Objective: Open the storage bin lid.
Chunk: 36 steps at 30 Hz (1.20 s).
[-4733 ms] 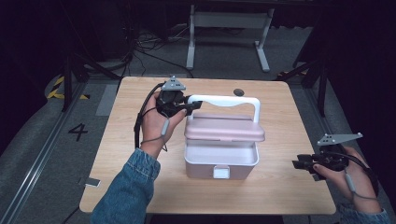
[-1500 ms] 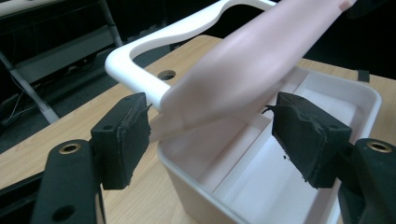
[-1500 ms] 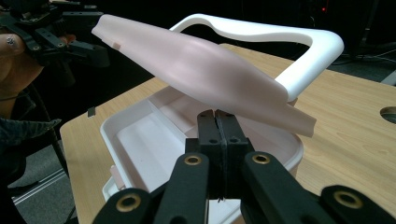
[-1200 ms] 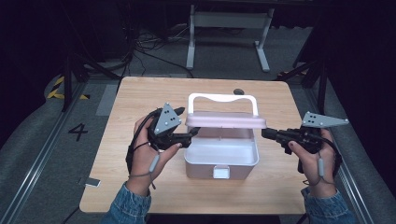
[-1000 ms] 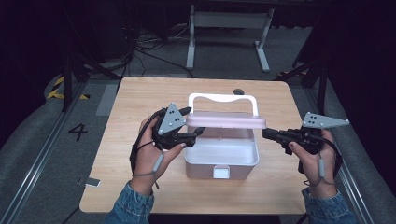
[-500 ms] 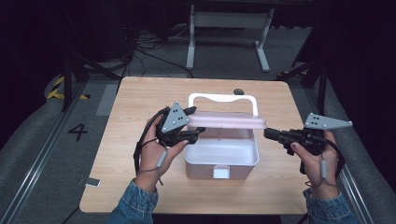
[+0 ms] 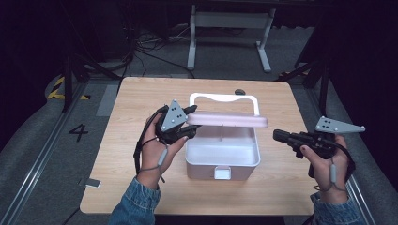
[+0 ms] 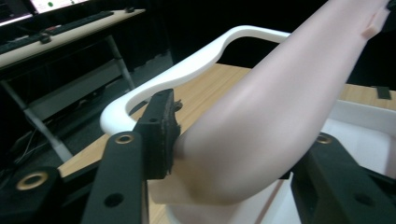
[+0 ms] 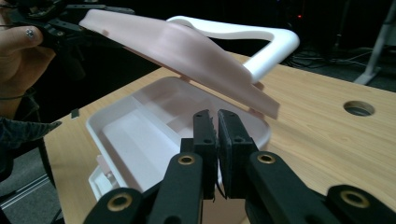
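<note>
A white storage box (image 7: 223, 161) sits mid-table with its white carry handle (image 7: 224, 97) standing behind it. Its pink lid (image 7: 230, 119) hangs half raised over the tray. My left gripper (image 7: 193, 121) has just been closing and is shut on the lid's left end; in the left gripper view one pad (image 8: 161, 133) presses the lid (image 8: 280, 116). My right gripper (image 7: 277, 135) hovers just off the lid's right end. Its jaws have just been opening and stand a crack apart (image 9: 217, 122), with nothing between them. The lid (image 9: 187, 51) is beyond them.
The wooden table (image 7: 141, 98) has a round cable hole (image 7: 240, 91) behind the handle. A small latch (image 7: 223, 173) sticks out at the box's front. A metal stand (image 7: 230, 28) and cables lie on the dark floor beyond the table.
My left gripper has closed onto the lid's left end. My right gripper has drawn slightly away from the lid's right end. The lid stays half raised.
</note>
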Tool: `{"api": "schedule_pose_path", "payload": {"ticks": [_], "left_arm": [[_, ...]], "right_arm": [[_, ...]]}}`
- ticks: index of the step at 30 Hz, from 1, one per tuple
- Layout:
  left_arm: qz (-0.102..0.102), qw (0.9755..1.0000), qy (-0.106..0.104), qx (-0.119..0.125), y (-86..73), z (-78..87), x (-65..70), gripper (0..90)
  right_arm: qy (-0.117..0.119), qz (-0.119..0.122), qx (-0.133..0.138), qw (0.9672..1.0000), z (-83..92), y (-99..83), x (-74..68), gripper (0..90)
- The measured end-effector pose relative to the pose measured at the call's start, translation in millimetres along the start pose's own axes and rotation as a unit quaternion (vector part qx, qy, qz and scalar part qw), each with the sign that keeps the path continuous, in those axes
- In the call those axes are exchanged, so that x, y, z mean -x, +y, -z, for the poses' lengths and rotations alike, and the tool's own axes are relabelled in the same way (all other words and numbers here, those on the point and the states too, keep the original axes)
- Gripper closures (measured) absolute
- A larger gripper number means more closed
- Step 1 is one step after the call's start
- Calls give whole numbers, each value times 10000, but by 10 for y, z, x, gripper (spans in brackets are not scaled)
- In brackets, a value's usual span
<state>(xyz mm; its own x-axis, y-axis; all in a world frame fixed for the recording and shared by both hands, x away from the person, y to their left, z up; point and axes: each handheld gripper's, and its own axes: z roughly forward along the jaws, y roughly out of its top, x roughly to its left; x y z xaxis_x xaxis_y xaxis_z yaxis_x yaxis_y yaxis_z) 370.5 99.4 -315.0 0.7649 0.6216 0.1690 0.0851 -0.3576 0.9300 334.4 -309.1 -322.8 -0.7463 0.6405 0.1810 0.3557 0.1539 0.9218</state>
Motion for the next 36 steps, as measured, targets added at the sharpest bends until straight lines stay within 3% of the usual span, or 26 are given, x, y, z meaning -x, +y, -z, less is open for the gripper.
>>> {"api": "schedule_pose_path", "payload": {"ticks": [5,12,15,19,20,25,30,36], "left_arm": [[152,9999,39,63,20,-24,-53,590],[444,9988,-214,75,74,-43,-230,618],[447,9987,-247,70,104,-61,-284,635],[306,9994,-133,13,173,-81,-308,645],[288,9995,-116,-10,183,-86,-310,645],[256,9996,-62,-59,248,-121,-337,646],[358,9993,-104,-87,269,-155,-391,646],[484,9987,-133,-35,283,-224,-459,596]], "right_arm": [[-404,44,-79,9991,120,-88,71,795],[-739,-104,-164,9971,232,-205,188,754],[-813,-193,-231,9962,221,-261,265,754],[-922,-199,-346,9949,162,-329,362,747],[-1061,-207,-465,9931,131,-372,415,735],[-1316,-106,-708,9887,71,-491,564,689],[-1347,101,-807,9875,35,-618,717,663],[-1339,108,-916,9867,11,-722,819,653]]}}
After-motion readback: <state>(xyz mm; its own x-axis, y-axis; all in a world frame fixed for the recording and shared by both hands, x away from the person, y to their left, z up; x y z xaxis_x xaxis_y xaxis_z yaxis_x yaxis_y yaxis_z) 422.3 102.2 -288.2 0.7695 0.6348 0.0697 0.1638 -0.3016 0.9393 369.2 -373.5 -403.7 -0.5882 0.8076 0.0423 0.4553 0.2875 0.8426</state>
